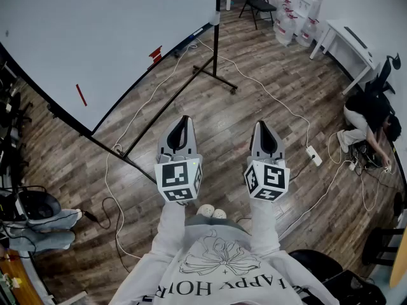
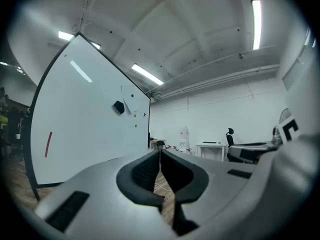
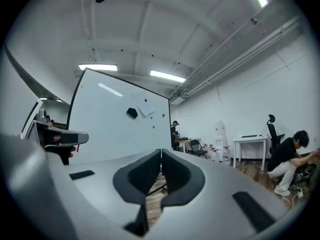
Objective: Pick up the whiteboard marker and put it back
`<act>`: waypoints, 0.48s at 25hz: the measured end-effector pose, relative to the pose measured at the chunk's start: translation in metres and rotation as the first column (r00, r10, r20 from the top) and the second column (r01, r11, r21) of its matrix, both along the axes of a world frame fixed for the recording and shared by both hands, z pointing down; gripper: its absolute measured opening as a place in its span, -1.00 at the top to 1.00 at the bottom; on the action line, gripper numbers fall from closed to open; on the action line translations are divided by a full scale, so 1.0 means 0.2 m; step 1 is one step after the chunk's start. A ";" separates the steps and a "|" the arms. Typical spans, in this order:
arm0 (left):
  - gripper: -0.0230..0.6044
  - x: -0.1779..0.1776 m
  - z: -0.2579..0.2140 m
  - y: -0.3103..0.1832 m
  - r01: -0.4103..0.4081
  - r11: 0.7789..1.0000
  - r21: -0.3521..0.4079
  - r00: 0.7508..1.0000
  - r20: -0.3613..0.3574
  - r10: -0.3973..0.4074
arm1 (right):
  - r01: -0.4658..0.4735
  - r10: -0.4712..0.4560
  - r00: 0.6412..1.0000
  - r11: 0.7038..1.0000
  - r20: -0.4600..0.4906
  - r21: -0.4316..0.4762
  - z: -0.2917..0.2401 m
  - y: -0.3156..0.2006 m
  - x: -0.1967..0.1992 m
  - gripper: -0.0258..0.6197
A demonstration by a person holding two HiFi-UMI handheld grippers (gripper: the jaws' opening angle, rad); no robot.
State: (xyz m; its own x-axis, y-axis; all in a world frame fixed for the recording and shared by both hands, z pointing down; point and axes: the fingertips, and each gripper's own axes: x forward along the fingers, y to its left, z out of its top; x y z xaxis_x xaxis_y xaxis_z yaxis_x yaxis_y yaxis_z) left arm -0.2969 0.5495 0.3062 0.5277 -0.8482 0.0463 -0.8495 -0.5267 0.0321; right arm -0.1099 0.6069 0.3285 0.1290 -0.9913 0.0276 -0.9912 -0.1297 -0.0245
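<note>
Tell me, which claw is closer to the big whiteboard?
Left. The left claw is close to the whiteboard, which stands ahead on its left, not touching. The right claw sits on the left claw's far side, farther from the board.

Grey left gripper [image 1: 183,121], right gripper [image 1: 262,126]; pale sweatshirt [image 1: 219,278], flower print

I hold my left claw [image 1: 184,121] and my right claw [image 1: 264,126] side by side ahead of my chest, both pointing level and forward. Each has its jaws pressed together with nothing between them. My left forearm [image 1: 169,224] and right forearm [image 1: 264,226], both sleeved, run almost parallel.
</note>
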 end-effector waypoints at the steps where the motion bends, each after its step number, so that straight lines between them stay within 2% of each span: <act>1: 0.89 0.00 0.00 -0.01 0.000 1.000 0.002 1.000 0.001 0.000 | 0.000 0.000 1.000 1.000 0.000 0.001 -0.01 0.00 0.00 0.90; 12: 0.89 0.02 0.00 -0.02 0.000 1.000 -0.004 1.000 -0.001 0.000 | 0.001 -0.001 1.000 1.000 0.007 0.003 0.00 -0.02 0.02 0.90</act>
State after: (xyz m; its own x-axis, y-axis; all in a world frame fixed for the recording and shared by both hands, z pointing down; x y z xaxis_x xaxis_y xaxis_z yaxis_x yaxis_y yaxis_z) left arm -0.2933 0.5463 0.3063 0.5274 -0.8482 0.0492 -0.8496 -0.5262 0.0356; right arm -0.1057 0.6038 0.3276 0.1283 -0.9914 0.0259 -0.9911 -0.1291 -0.0318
